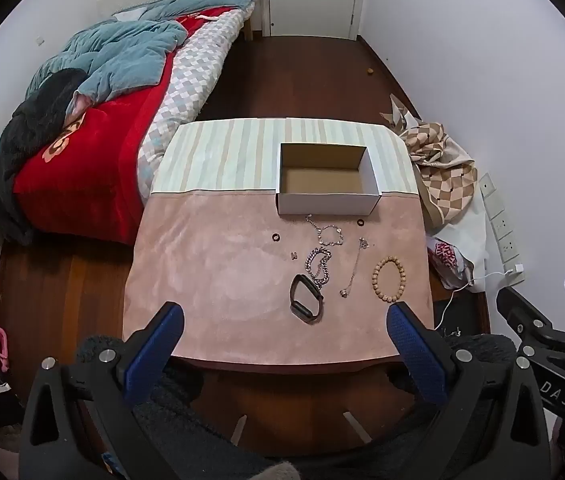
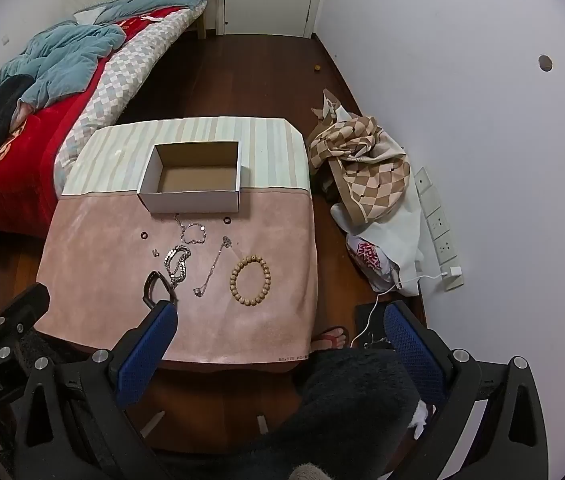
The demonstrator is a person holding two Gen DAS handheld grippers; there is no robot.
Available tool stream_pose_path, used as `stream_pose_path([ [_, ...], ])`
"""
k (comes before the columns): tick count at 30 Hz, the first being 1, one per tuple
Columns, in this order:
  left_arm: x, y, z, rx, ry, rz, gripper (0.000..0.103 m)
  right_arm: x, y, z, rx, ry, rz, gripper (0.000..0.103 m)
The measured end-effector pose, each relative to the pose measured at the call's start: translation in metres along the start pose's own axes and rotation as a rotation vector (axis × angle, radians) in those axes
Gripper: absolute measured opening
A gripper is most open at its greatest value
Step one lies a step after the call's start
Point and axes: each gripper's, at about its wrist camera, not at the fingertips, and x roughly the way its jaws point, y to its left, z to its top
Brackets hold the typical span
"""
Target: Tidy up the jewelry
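Both grippers hang side by side at the near edge of the scene, pointing forward. The left gripper [image 1: 284, 320] holds its blue-padded fingers [image 1: 158, 342] spread wide, gripping nothing. The right gripper [image 2: 280, 320] matches it, fingers [image 2: 412, 354] equally parted, just to its right.

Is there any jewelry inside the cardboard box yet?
No, the cardboard box shows only its bare brown floor, and the wooden bead bracelet lies on the pink mat.
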Motion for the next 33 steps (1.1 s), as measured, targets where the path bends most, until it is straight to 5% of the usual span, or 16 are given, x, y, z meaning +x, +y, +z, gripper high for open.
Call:
stream_pose_path([
  [33,-0.014,0.006,-0.004,-0.009,-0.022,0.001,0.103,-0.010,-0.001,-0.003,-0.005,-0.012,-0.007,0.103],
])
